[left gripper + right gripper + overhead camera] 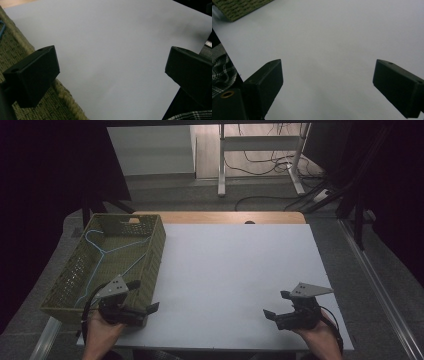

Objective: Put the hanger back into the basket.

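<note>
Landmark: one white board (235,280) covered the table top.
Baskets: one, olive woven (150,255), stood at the board's left edge.
Hangers: one, light blue wire (102,254), lay inside the basket.
Left gripper (145,304): one, at the board's near left corner, touching the basket's near end; jaws spread wide, grasping nothing.
Right gripper (276,305): one, over the board's near right part; jaws released, empty.
Hands: two, one on each gripper.
</note>
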Available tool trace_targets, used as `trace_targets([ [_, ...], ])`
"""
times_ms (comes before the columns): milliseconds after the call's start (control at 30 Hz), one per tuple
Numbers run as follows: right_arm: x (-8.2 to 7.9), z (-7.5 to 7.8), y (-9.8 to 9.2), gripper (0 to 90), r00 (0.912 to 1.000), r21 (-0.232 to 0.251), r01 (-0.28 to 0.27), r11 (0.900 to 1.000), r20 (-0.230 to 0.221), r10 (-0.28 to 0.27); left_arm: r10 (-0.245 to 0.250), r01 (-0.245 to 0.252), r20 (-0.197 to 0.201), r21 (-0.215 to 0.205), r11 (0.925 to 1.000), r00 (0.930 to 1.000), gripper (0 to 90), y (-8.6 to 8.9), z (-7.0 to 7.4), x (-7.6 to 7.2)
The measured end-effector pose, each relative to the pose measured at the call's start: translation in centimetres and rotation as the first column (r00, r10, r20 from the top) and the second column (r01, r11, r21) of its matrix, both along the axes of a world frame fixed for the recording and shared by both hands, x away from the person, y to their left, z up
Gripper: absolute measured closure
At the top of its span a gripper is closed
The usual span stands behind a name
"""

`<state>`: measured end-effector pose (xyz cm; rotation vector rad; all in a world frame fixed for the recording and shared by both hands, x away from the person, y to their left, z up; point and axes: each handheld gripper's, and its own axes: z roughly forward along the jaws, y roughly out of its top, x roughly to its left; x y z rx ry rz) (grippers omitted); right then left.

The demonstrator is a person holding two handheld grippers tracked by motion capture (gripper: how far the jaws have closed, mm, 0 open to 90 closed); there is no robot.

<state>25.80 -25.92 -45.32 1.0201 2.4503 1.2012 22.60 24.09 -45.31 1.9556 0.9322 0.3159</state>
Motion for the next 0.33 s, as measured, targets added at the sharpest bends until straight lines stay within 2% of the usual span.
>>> trace_targets([
  [33, -0.08, -0.37, 0.03, 9.3, 0.9999, -0.005, 0.001, 1.0, -0.01, -0.001, 0.004, -0.004, 0.013, 0.004, 1.0, 0.9999, 0.0, -0.04, -0.27, -0.06],
  [100, -0.13, -0.61, 0.08, 9.3, 0.9997, -0.009, -0.002, 1.0, -0.023, 0.002, 0.004, -0.004, 0.015, 0.009, 1.0, 0.9999, 0.0, -0.09, -0.27, -0.09],
  [333, 0.01, -0.87, 0.05, 9.2, 0.9998, -0.014, -0.003, 1.0, -0.022, 0.003, 0.003, -0.003, 0.02, 0.003, 1.0, 0.9998, 0.0, -0.06, -0.3, -0.02],
])
